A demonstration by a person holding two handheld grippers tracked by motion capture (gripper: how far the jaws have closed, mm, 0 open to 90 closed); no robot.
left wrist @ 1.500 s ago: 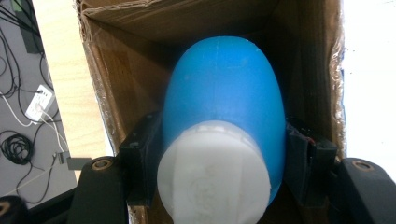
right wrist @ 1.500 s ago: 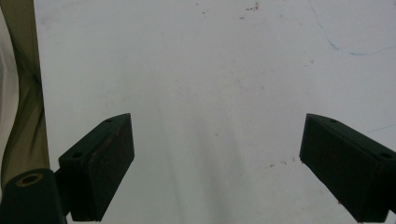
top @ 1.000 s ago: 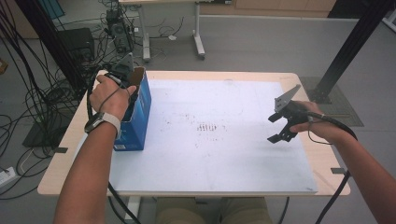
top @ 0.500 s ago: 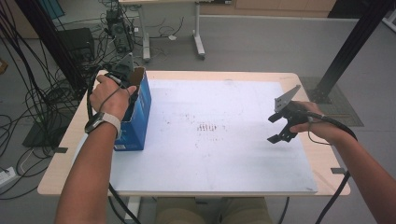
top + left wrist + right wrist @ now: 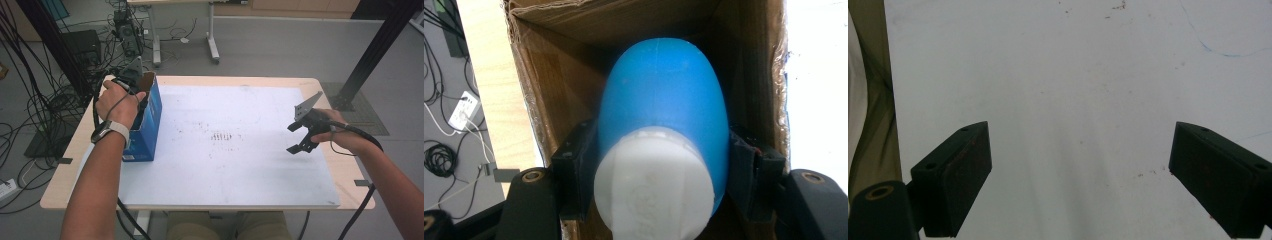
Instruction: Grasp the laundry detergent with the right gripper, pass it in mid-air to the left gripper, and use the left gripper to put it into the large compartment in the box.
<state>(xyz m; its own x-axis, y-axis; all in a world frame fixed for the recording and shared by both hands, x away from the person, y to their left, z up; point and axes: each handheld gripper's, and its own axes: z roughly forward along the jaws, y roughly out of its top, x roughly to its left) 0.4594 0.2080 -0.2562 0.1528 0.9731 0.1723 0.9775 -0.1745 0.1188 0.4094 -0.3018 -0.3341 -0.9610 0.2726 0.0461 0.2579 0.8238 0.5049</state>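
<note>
In the left gripper view, the left hand-held gripper (image 5: 656, 195) is clamped on a blue bottle (image 5: 664, 105) just below its white cap (image 5: 654, 185), one black pad pressed against each side. The bottle hangs cap-up inside an open cardboard box (image 5: 549, 75), its body reaching down between the brown inner walls. From the high view, that box (image 5: 150, 125) stands upright, blue on the outside, at the left edge of the counter (image 5: 225, 170), with the left hand over its mouth.

The step in hand looks like moving the bottle through the box's opening; whether it goes in or comes out I cannot tell. Either way, the next move calls for a straight vertical travel, so the bottle clears the torn flaps.

Farther right, the right hand-held gripper (image 5: 300, 136) hovers above the white sheet (image 5: 240, 165), jaws wide and empty, well apart from the box.
</note>
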